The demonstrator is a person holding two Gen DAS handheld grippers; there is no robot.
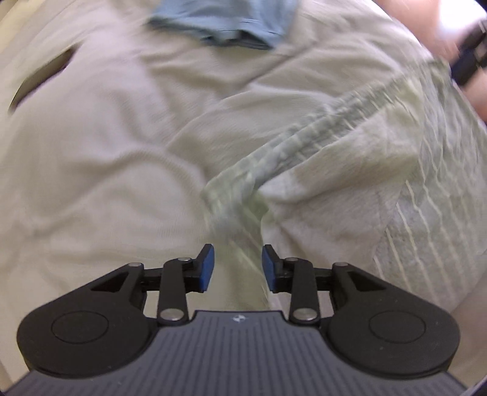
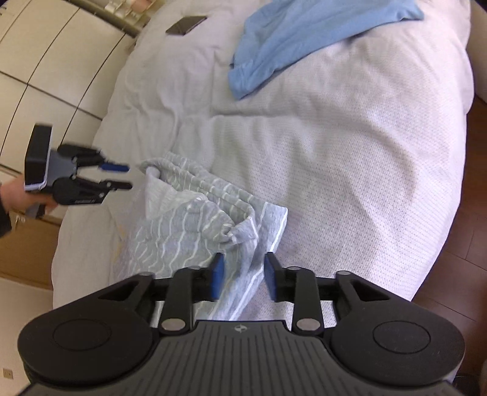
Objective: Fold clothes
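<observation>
Left wrist view, blurred:
- Left gripper (image 1: 238,265), lower centre: jaws spread, blue pads (image 1: 208,268) apart. A fold of the towel (image 1: 304,146) runs down into the gap; neither pad presses on it.
- Towel: grey-green with pale stripes, bunched, from centre to right edge, lying on the bedcover (image 1: 91,152).
- Blue garment (image 1: 225,24): top centre, on the bedcover, well apart from the towel.
- Dark flat item (image 1: 42,76): upper left, too blurred to identify.

Right wrist view:
- Right gripper (image 2: 242,275), lower centre: jaws spread, a strip of the towel (image 2: 194,225) between the 2 pads, no pad pressing.
- Towel: crumpled heap, centre-left, on the white bedcover (image 2: 350,152).
- Left gripper (image 2: 123,176), left edge, held in a hand (image 2: 21,195): fingers parted, tips just beside the towel's upper-left end, not touching.
- Blue garment (image 2: 298,39): upper right, spread loosely.
- Dark flat item (image 2: 186,25): top, left of centre, on the bedcover.
- Pale cabinet doors (image 2: 45,61), upper left; wood floor (image 2: 468,231), right edge.
</observation>
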